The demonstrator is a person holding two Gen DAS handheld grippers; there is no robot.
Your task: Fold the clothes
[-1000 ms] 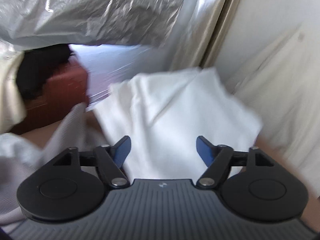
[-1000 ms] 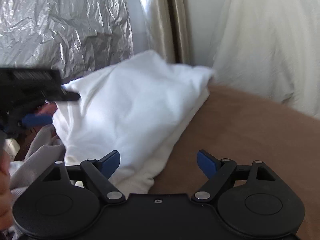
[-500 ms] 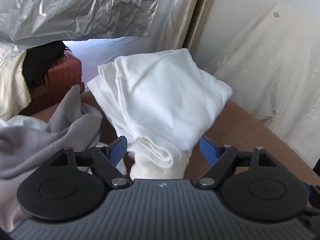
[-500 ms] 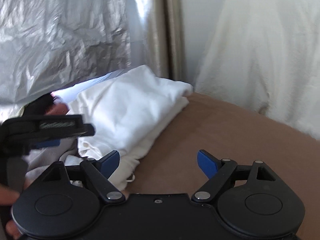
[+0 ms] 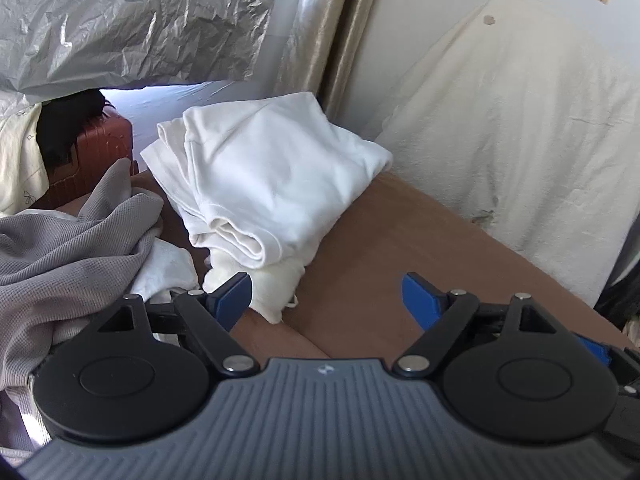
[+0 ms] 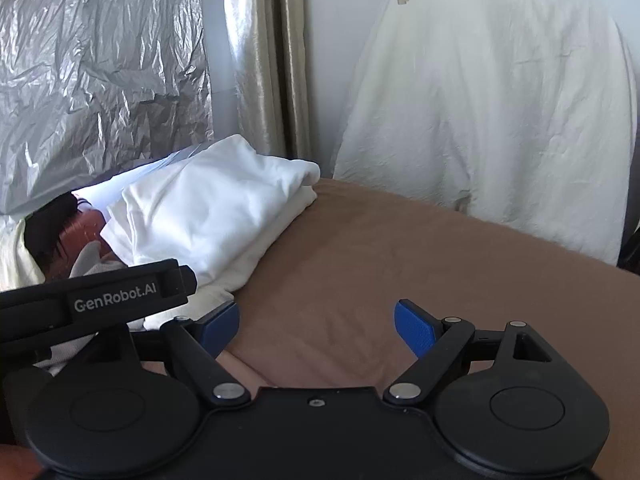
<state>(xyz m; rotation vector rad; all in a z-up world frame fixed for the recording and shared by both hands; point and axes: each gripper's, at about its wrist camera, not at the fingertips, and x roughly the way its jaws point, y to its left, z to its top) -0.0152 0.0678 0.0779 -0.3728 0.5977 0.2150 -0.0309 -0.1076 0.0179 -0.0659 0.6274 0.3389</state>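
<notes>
A folded white garment (image 5: 264, 176) lies on top of other folded white cloth at the far end of the brown table (image 5: 400, 248); it also shows in the right wrist view (image 6: 212, 212). My left gripper (image 5: 326, 300) is open and empty, pulled back short of the pile. My right gripper (image 6: 316, 326) is open and empty over bare brown surface (image 6: 380, 248). A crumpled grey garment (image 5: 68, 256) lies at the left of the left wrist view. The left gripper's body (image 6: 92, 304) shows at the left of the right wrist view.
A red-brown suitcase (image 5: 92, 148) with dark cloth on it stands behind the table at the left. Crinkled silver sheeting (image 5: 132, 20) and a curtain (image 6: 264, 56) hang behind. A cream-covered object (image 6: 488, 100) stands at the right.
Both grippers have drawn back from the folded white pile, which now looks smaller and farther away. The pile lies still where it was set.
</notes>
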